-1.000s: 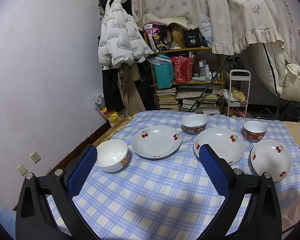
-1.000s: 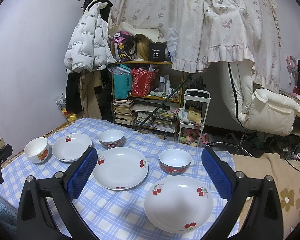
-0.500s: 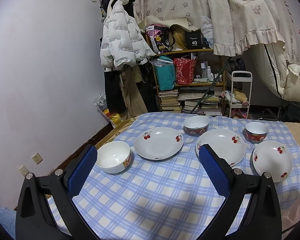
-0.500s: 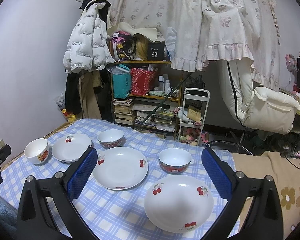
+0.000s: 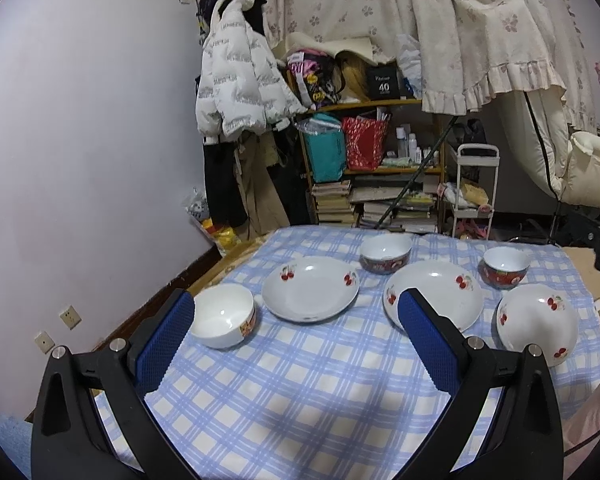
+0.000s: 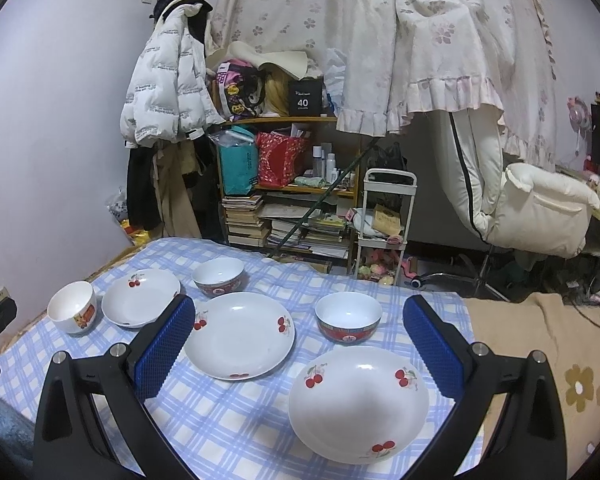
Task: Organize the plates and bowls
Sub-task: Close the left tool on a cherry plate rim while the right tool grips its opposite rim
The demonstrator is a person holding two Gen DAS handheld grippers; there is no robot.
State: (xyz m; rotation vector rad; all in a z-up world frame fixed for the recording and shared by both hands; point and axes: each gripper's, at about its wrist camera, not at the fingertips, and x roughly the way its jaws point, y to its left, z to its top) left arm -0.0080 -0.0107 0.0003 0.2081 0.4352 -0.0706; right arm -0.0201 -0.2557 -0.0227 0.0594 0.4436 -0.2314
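Three white cherry-print plates lie on a blue checked tablecloth (image 5: pixel 300 392): a left plate (image 5: pixel 310 294) (image 6: pixel 141 297), a middle plate (image 5: pixel 434 294) (image 6: pixel 240 340) and a right plate (image 5: pixel 537 323) (image 6: pixel 358 402). A white bowl (image 5: pixel 224 316) (image 6: pixel 73 307) sits at the far left. Two red-rimmed bowls stand behind the plates, one (image 5: pixel 385 252) (image 6: pixel 218 276) at the centre and one (image 5: pixel 506 266) (image 6: pixel 348 318) to the right. My left gripper (image 5: pixel 296 328) hangs open above the near table. My right gripper (image 6: pixel 298 332) is open too, over the middle and right plates. Neither holds anything.
Behind the table stand a cluttered bookshelf (image 6: pixel 288 184), a white trolley (image 6: pixel 384 224) and a white jacket (image 6: pixel 168 92) hung on the wall. A cream chair (image 6: pixel 540 208) is at the right. A beige flowered blanket (image 6: pixel 548 360) lies beside the table's right edge.
Both grippers have tilted or risen slightly, so the table sits a little lower in each view. The dishes have not moved and both grippers stay open.
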